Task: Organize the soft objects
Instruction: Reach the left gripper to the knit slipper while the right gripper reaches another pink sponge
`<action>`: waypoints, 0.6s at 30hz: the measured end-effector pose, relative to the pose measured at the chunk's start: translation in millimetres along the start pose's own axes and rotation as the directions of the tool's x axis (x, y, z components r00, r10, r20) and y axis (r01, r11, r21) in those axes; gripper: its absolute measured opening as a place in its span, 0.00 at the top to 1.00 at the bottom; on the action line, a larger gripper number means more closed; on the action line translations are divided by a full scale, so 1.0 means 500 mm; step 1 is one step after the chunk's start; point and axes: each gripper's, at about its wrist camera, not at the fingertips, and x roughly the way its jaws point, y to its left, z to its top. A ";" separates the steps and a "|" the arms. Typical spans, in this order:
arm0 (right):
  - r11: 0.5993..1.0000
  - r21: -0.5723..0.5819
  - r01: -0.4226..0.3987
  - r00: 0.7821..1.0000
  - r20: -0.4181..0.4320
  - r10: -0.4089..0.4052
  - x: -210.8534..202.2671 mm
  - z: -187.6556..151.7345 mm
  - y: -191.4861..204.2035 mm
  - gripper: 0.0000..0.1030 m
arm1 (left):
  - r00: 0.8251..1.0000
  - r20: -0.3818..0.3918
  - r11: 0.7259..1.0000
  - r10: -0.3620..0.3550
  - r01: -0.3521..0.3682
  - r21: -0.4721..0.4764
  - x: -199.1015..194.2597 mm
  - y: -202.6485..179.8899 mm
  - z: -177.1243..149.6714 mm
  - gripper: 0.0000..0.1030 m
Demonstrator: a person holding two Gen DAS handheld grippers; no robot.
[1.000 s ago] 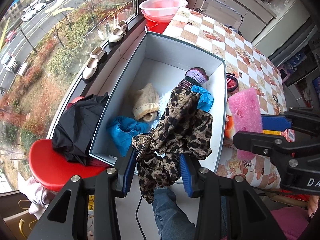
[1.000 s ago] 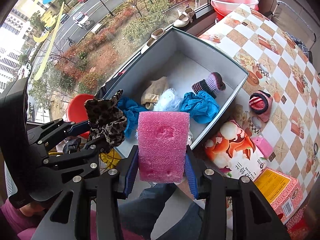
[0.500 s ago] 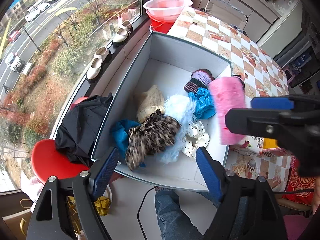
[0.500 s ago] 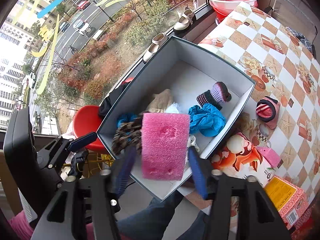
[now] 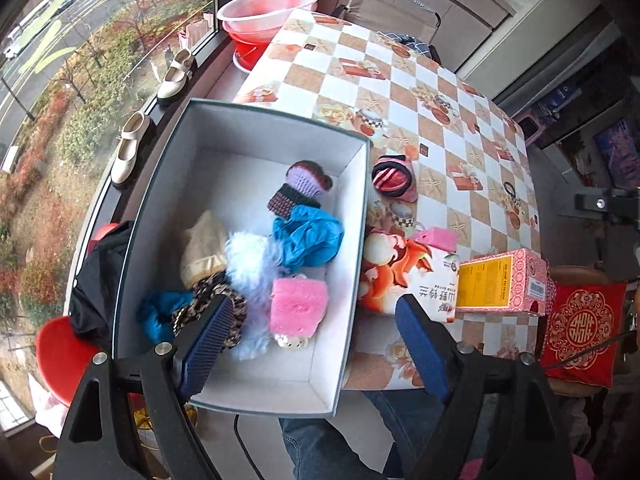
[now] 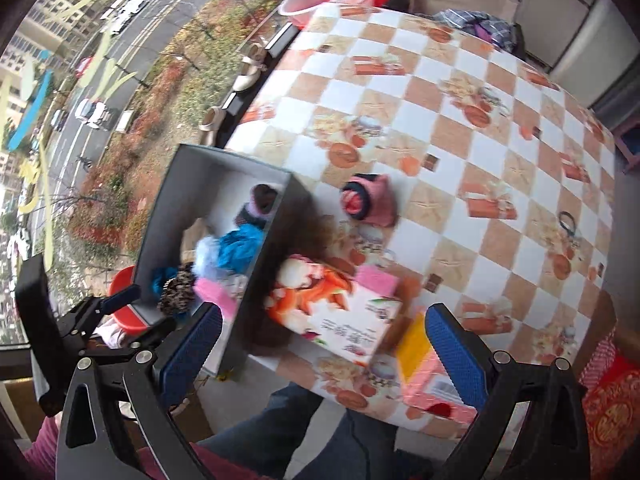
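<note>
Where the window sill runs along the far left, a pair of cream shoes [image 5: 132,148] stands on it, with a black garment [image 5: 98,280] draped over a red stool [image 5: 60,356] below. Next comes the open grey box [image 5: 356,264], set at the desk's left edge. Inside it, from left to right, lie a blue cloth [image 5: 160,312], a leopard-print fabric [image 5: 212,300] touching a beige knit piece [image 5: 204,244], a pale fluffy item [image 5: 252,264], the pink sponge [image 5: 298,306] resting on the box floor against the fluffy item, a crumpled blue bag [image 5: 310,234], and a purple knitted sock [image 5: 304,184] nearer the far wall. The left gripper [image 5: 316,336] hovers above the near end of the box, jaws spread wide and holding nothing (its left pad overlaps the leopard-print fabric in view).

Just outside the right wall of the box, on the checked desk [image 5: 440,120], lie a pink striped slipper [image 5: 394,178], a printed carton [image 5: 408,276] with a small pink sponge [image 5: 438,238] behind it, and a pink-and-yellow packet [image 5: 502,282]. A pink basin [image 5: 268,8] sits beyond the desk's far corner; a red cushion [image 5: 580,328] lies at the far right.

Seen from the right wrist, the right gripper [image 6: 324,344] hangs over the near desk edge above the printed carton [image 6: 340,312], jaws likewise wide apart and empty; the view is motion-blurred. The grey box [image 6: 264,280] and pink sponge [image 6: 214,292] appear at left.
</note>
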 end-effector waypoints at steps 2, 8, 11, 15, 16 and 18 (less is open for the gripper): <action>0.998 0.058 0.023 0.998 -0.064 -0.020 0.023 0.018 -0.064 0.01 | 1.000 -0.001 1.000 -0.001 0.001 0.010 0.005 -0.027 0.018 0.17; 0.972 0.221 -0.079 0.953 -0.271 0.139 0.168 0.067 -0.155 0.01 | 0.999 -0.040 1.000 0.026 -0.027 -0.005 0.030 -0.079 0.041 0.17; 0.951 0.279 -0.134 0.906 -0.354 0.231 0.262 0.091 -0.147 0.01 | 0.997 -0.056 0.998 0.054 -0.055 -0.024 0.037 -0.092 0.043 0.17; 0.956 0.268 -0.118 0.844 -0.480 0.239 0.378 0.107 -0.120 0.01 | 0.994 -0.066 0.994 0.087 -0.091 -0.055 0.043 -0.098 0.048 0.17; 0.958 0.263 -0.112 0.831 -0.503 0.235 0.400 0.107 -0.117 0.01 | 0.993 -0.067 0.993 0.096 -0.101 -0.064 0.044 -0.099 0.051 0.17; 0.956 0.269 -0.118 0.797 -0.548 0.253 0.438 0.099 -0.111 0.01 | 0.991 -0.064 0.990 0.115 -0.120 -0.078 0.044 -0.100 0.059 0.17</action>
